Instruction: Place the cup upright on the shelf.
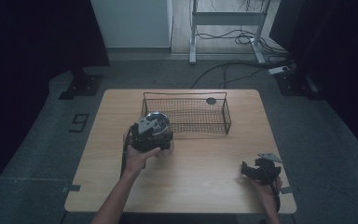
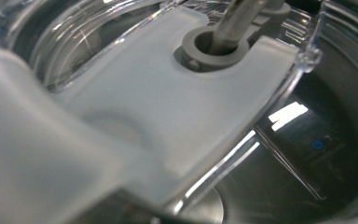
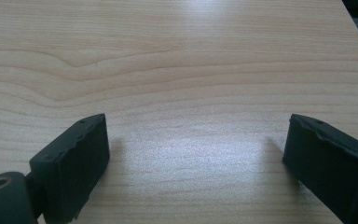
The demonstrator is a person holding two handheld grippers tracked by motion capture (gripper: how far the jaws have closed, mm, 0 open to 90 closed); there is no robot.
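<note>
High view: the left gripper [image 1: 152,135] sits over a clear lidded container [image 1: 161,122] on the wooden table [image 1: 191,186], just in front of the wire basket [image 1: 200,116]; the right gripper [image 1: 256,170] rests well apart near the table's right front corner.

Left gripper view: the container's clear lid with its pale grey handle [image 2: 168,102] is pressed close against the camera; jaw state cannot be determined.

Right gripper view: the jaws stand wide apart over bare wood, holding nothing.

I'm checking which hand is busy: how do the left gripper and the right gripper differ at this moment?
The left gripper is up against a clear lidded container beside the wire basket; the right gripper is low over bare table with nothing between its wide-open jaws. Both are hand-held.
</note>
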